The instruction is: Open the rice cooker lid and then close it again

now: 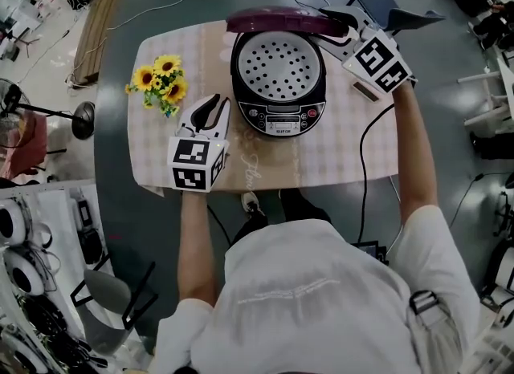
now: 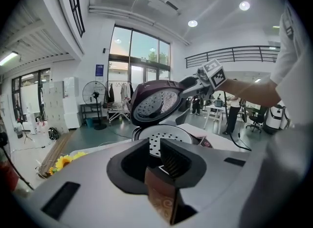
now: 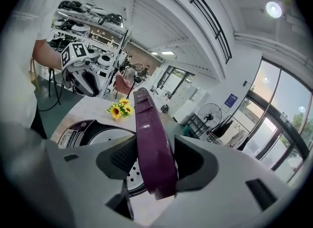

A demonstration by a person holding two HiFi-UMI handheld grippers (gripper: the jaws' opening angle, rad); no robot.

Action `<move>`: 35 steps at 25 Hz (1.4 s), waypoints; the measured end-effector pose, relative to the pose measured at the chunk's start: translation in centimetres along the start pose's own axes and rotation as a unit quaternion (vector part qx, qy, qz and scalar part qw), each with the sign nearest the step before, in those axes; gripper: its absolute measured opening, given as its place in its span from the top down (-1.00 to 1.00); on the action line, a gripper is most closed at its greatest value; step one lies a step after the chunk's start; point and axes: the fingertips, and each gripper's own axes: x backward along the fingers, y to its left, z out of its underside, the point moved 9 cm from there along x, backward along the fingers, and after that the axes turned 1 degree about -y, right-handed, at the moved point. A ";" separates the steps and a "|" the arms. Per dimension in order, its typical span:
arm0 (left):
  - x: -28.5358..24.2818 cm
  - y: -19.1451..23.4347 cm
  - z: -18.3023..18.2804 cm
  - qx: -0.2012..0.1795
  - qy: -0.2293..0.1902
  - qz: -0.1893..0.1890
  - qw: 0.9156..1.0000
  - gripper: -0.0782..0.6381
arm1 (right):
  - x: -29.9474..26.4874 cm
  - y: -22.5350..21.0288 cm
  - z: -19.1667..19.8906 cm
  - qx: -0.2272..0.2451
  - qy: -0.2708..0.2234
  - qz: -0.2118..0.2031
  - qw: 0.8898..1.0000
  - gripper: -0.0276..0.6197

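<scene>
In the head view the purple lid (image 1: 277, 21) shows only edge-on, so its hinge and the far edge of the table (image 1: 337, 156) behind it are hidden. The person's shoulders cover part of the near edge. The right gripper (image 3: 155, 158) has its jaws clamped on the lid's free rim, one pad against each face. The lid stands raised over the rice cooker (image 1: 281, 115), whose perforated inner plate (image 1: 278, 66) lies bare to the camera.

The cooker sits at the middle of the table's far edge. The left gripper (image 2: 156, 166) rests on the checked cloth just beside the cooker's left side, nearer the left edge. Its jaws are slightly apart, with only cloth and the cooker's rim showing in the gap. A bunch of sunflowers (image 1: 161, 83) lies by the far left corner.

Small print low on the control panel appears to read "SUPOR". The button labels are too small to read.
</scene>
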 end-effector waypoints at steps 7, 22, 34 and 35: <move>-0.2 -0.9 0.3 -0.006 0.004 0.010 1.000 0.56 | 0.2 2.1 1.1 -0.001 -0.003 -0.002 1.000 0.14; -0.2 -2.4 1.4 -0.014 0.013 0.037 0.999 0.56 | 0.6 7.8 3.2 -0.023 0.009 -0.032 0.999 0.04; -1.1 -2.8 2.6 -0.021 0.018 0.060 0.998 0.56 | 0.1 12.1 5.2 -0.065 0.021 -0.036 0.997 0.03; -1.3 -2.9 2.7 -0.021 0.019 0.061 0.998 0.56 | 0.0 12.2 5.4 -0.072 0.021 -0.039 0.996 0.03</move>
